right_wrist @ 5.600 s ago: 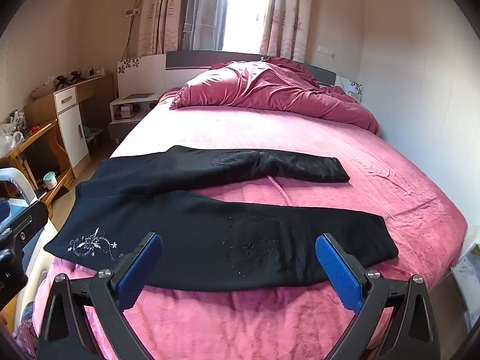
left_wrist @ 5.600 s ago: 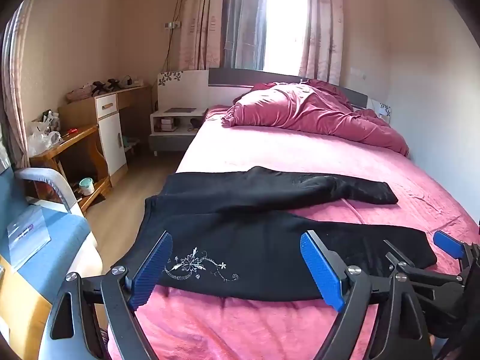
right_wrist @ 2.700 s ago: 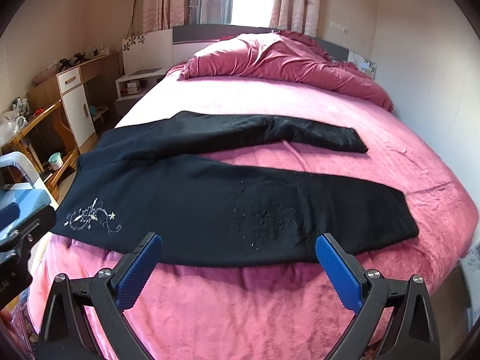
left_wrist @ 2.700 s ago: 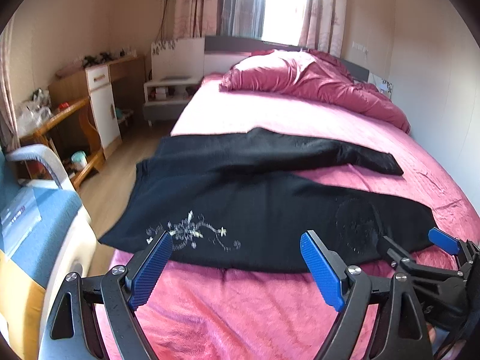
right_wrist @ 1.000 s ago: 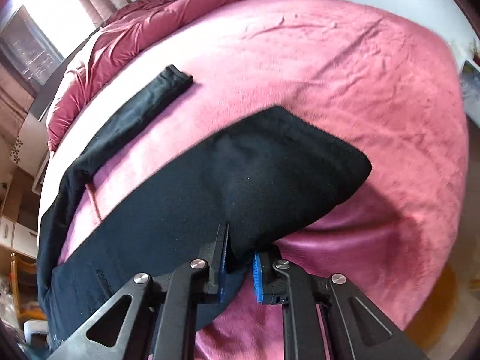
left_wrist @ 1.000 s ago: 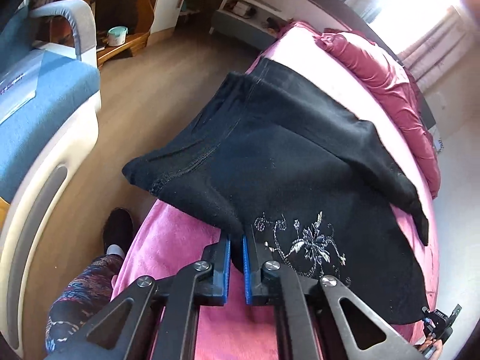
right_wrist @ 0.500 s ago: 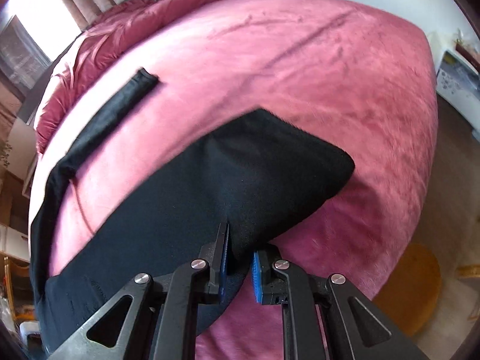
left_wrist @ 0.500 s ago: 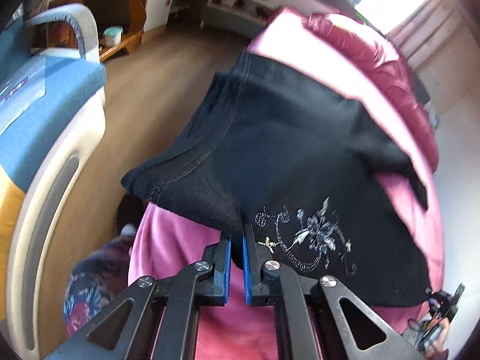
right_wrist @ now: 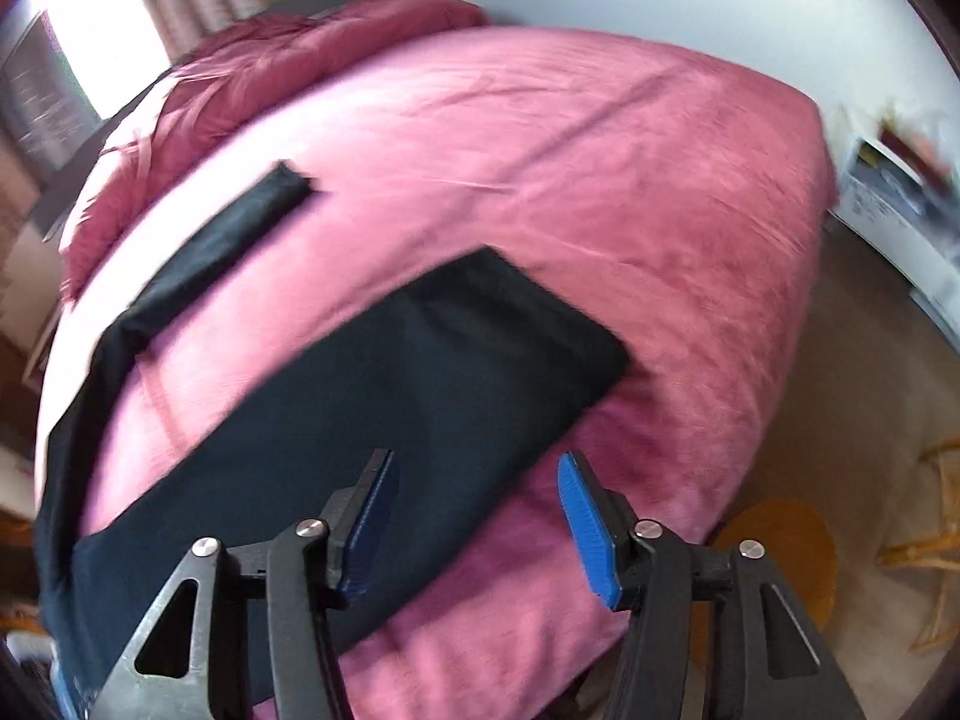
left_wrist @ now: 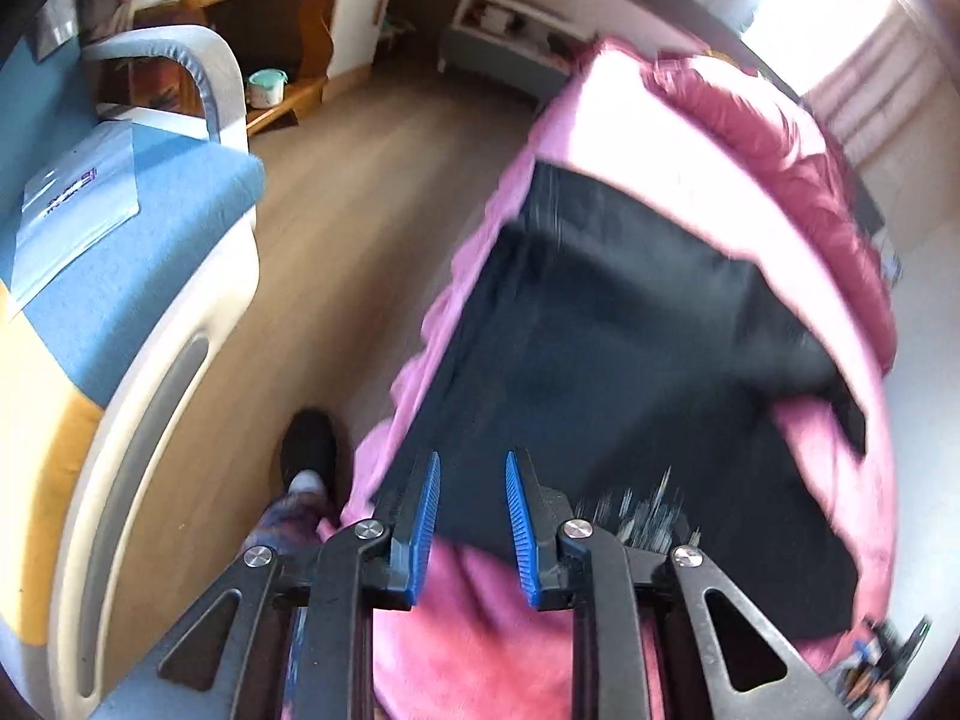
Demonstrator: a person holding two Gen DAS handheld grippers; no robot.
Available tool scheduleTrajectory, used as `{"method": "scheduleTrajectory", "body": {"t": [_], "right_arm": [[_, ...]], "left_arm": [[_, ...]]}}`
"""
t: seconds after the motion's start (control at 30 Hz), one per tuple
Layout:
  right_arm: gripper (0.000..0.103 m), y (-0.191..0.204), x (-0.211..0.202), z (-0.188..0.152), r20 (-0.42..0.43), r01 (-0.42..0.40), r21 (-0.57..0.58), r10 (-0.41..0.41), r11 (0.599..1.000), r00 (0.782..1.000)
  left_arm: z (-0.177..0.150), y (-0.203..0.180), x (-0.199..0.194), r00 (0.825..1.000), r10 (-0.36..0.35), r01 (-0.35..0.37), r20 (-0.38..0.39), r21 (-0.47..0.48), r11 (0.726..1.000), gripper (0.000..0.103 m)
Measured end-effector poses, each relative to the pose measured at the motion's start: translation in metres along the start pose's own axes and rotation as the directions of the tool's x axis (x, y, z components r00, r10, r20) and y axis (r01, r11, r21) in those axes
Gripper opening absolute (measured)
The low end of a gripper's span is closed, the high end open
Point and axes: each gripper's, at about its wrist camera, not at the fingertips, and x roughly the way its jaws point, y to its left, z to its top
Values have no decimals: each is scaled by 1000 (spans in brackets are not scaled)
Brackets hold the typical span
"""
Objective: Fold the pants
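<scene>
Your left gripper (left_wrist: 471, 519) and right gripper (right_wrist: 477, 525) hang with jaws apart over one pair of soft black pants (right_wrist: 336, 420), flat along the plush pink bed (right_wrist: 600, 168) edge.

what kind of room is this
Most likely a home bedroom: a bed with pink bedding, a rumpled quilt at its head, curtains at a bright window.

Window (left_wrist: 840, 18) glare; motion blur; fisheye edges dark.
</scene>
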Motion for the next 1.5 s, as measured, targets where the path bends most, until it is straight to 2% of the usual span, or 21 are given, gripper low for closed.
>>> {"method": "scheduleTrajectory", "body": {"t": [0.13, 0.27, 0.37, 0.43, 0.5, 0.6, 0.63, 0.8, 1.0, 1.1, 1.13, 1.17, 1.2, 1.23, 1.3, 1.4, 1.5], "right_arm": [[61, 66, 6, -17, -57, -129, -112, 123, 985, 991], [61, 139, 19, -43, -147, -247, -222, 218, 943, 965], [62, 189, 29, -64, -200, -288, -324, 232, 901, 952], [62, 216, 36, -79, -228, -304, -374, 231, 876, 946], [62, 228, 46, -84, -254, -317, -388, 230, 865, 939], [62, 242, 59, -89, -283, -319, -397, 216, 861, 935], [62, 242, 62, -90, -290, -318, -392, 212, 863, 933], [64, 238, 79, -93, -341, -305, -360, 180, 882, 923], [69, 245, 94, -103, -363, -287, -362, 150, 887, 920], [72, 251, 96, -107, -364, -283, -373, 141, 884, 921], [72, 252, 96, -107, -364, -281, -373, 140, 884, 921], [72, 253, 97, -108, -364, -281, -372, 139, 885, 921], [72, 250, 96, -107, -364, -282, -370, 141, 885, 921], [72, 249, 95, -108, -364, -283, -369, 142, 885, 920], [72, 249, 95, -107, -364, -283, -372, 142, 884, 921], [72, 245, 91, -109, -361, -285, -368, 146, 885, 921], [71, 243, 87, -109, -360, -288, -362, 152, 887, 921]], "left_arm": [[46, -20, 16, 997, -66, 67, 29, -25, 997, 26], [85, -40, 46, 993, -118, 117, -10, -29, 993, 31], [116, -48, 76, 989, -145, 142, -34, -78, 987, 31], [138, -52, 103, 989, -139, 133, -46, -116, 984, 32], [154, -51, 120, 987, -148, 138, -56, -152, 979, 33], [180, -49, 148, 985, -161, 144, -64, -217, 966, 50], [189, -48, 160, 983, -175, 156, -63, -234, 960, 52], [221, -48, 204, 978, -185, 150, -98, -285, 947, 54], [236, -51, 239, 977, -168, 119, -128, -325, 938, 54], [239, -60, 250, 978, -142, 93, -152, -295, 951, 52], [239, -64, 253, 978, -136, 87, -159, -284, 955, 48], [239, -68, 252, 980, -130, 87, -149, -265, 960, 41], [239, -71, 249, 983, -130, 95, -132, -244, 965, 26], [239, -76, 242, 989, -111, 89, -100, -198, 976, 18], [235, -84, 230, 993, -96, 86, -62, -137, 987, 11], [224, -97, 194, 995, -97, 98, 30, -41, 994, 10], [205, -109, 144, 978, -168, 160, 125, 68, 985, 10]]}}
